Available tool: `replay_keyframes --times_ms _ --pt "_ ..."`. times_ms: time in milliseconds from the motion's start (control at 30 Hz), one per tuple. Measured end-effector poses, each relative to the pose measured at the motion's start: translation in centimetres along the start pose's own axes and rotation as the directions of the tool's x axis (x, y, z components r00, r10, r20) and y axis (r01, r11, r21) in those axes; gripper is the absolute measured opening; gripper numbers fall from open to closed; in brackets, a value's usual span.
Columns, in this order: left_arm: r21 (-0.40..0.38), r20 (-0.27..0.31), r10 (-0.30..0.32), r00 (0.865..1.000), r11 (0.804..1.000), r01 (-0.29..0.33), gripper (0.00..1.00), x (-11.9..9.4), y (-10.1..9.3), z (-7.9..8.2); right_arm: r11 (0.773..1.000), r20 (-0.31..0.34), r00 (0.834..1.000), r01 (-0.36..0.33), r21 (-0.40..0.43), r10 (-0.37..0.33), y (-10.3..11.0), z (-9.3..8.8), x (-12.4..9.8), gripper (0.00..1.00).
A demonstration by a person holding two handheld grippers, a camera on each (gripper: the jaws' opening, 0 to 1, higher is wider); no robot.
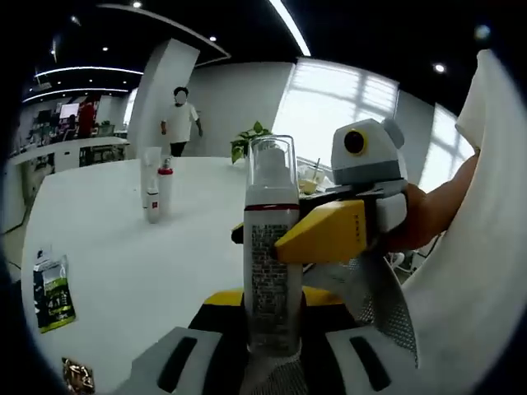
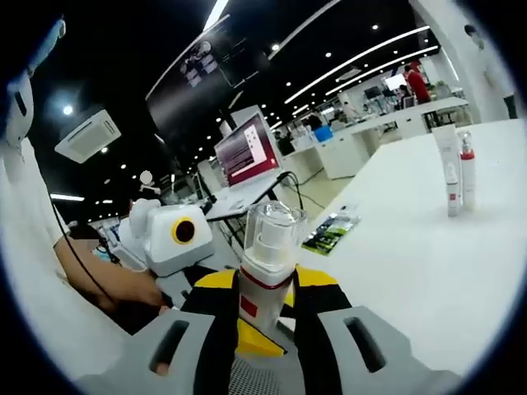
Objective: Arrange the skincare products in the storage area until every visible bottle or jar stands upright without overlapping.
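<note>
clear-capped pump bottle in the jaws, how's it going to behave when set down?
The pump bottle is tall and narrow, so probably tippy on the white table. Its smooth, rigid-looking plastic may slip. Both the left gripper and right gripper flank it.

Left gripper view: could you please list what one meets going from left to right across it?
Green sachet → two upright skincare bottles on the white table → clear-capped spray bottle → right gripper.
</note>
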State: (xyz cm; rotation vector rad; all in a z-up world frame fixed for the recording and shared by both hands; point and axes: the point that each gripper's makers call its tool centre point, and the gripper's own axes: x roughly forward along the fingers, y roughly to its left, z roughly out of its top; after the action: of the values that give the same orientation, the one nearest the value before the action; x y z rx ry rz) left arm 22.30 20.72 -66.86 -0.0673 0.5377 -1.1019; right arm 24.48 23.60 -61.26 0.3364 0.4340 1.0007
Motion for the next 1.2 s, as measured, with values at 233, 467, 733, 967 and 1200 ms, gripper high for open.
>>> replay_keyframes --times_ms 233,467,733,967,1200 --pt "0.03 -0.034 0.055 0.998 0.998 -0.054 0.23 0.1 0.7 -0.7 0.991 -0.066 0.993 0.106 0.077 -0.101 -0.9 -1.1 0.5 0.23" --pt "-0.001 -0.06 0.086 0.995 0.996 -0.086 0.23 0.1 1.5 -1.2 0.977 -0.119 0.986 0.134 0.168 -0.115 -1.8 -2.1 1.3 0.22" --pt "0.099 -0.066 0.137 0.988 0.987 -0.13 0.24 0.8 2.4 -1.4 0.974 -0.127 0.985 0.137 0.181 -0.115 -2.5 -2.2 1.2 0.2" --pt "0.064 -0.152 0.141 0.978 0.989 -0.132 0.24 1.0 2.9 -3.1 0.967 -0.13 0.986 0.127 0.223 -0.099 -3.7 -1.9 1.0 0.2" --pt "0.017 -0.258 0.205 0.944 0.978 -0.208 0.23 1.2 4.5 -5.3 0.966 -0.142 0.982 0.152 0.208 -0.124 -6.7 -1.6 -0.5 0.2"
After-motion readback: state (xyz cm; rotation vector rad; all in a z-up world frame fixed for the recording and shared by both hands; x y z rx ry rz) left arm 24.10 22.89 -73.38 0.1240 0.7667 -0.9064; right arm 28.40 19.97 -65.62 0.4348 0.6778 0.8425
